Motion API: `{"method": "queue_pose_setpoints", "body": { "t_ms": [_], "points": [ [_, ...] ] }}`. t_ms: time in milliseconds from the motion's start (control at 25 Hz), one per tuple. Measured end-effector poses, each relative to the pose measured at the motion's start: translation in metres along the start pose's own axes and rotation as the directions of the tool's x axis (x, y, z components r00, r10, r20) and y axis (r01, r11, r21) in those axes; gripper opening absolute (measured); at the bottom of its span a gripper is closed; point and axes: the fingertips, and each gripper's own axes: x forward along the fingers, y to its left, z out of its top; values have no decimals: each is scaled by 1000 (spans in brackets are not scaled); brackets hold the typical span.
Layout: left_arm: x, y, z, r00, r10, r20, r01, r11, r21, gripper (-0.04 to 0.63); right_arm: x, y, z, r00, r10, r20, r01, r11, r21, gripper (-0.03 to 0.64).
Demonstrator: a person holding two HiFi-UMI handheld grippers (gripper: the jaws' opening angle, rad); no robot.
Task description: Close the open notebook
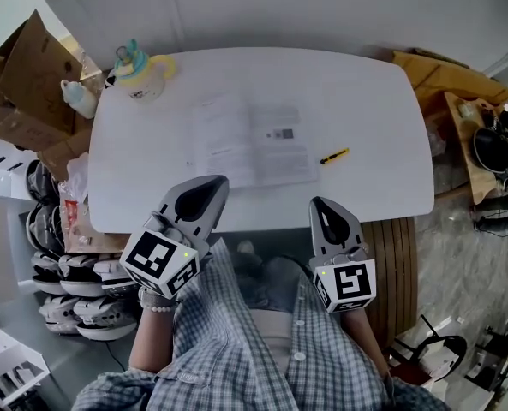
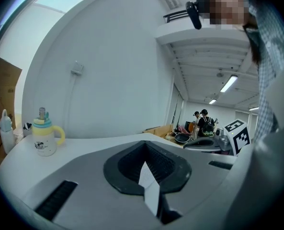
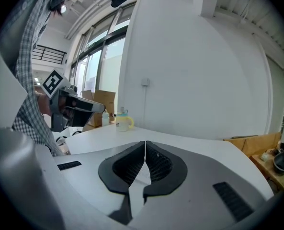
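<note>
The left gripper (image 1: 212,185), a smooth grey wedge with ribbed black pads (image 2: 156,163), has its jaws pressed together on nothing. The right gripper (image 1: 320,205) is likewise closed and empty. Both hover short of the open notebook (image 1: 254,139), whose thin white pages lie flat on the round-cornered white table (image 1: 382,118). Just right of the notebook lies what seems to be a yellow-and-black pen (image 1: 334,155). Beyond its far left corner stands a yellow-handled cup (image 1: 142,74).

Head view bright & even, white table (image 1: 382,144) near blown out, notebook (image 1: 254,139) print washed faint. Both gripper views: heavy fisheye bend w/ dark vignette at corners, close foreground soft. Strip lights (image 2: 228,84) glare upper right in left gripper view; windows (image 3: 91,65) overexposed at left in right gripper view.
</note>
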Motion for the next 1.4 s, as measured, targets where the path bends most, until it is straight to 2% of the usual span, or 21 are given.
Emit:
{"method": "queue_pose_setpoints", "body": {
  "t_ms": [280, 520, 960, 1240, 1320, 1400],
  "points": [
    [2, 21, -17, 999, 23, -47, -27, 997, -71, 6, 18, 0, -12, 998, 1, -60, -2, 1000, -21, 23],
    [1, 31, -29, 996, 66, -66, -73, 990, -122, 6, 36, 5, -18, 994, 68, -87, -73, 996, -58, 23],
    [15, 43, -55, 972, 184, -145, -215, 945, -246, 6, 58, -11, -29, 975, 180, -131, -189, 980, -64, 23],
    [27, 39, -80, 943, 242, -230, -308, 897, -317, 6, 70, -22, -46, 945, 274, -179, -293, 951, -95, 23],
    [26, 43, -87, 924, 294, -246, -368, 861, -352, 6, 72, -24, -50, 935, 301, -188, -323, 942, -97, 22],
    [23, 50, -93, 902, 355, -247, -428, 811, -398, 6, 73, -26, -52, 926, 324, -195, -348, 932, -103, 23]
  ]
}}
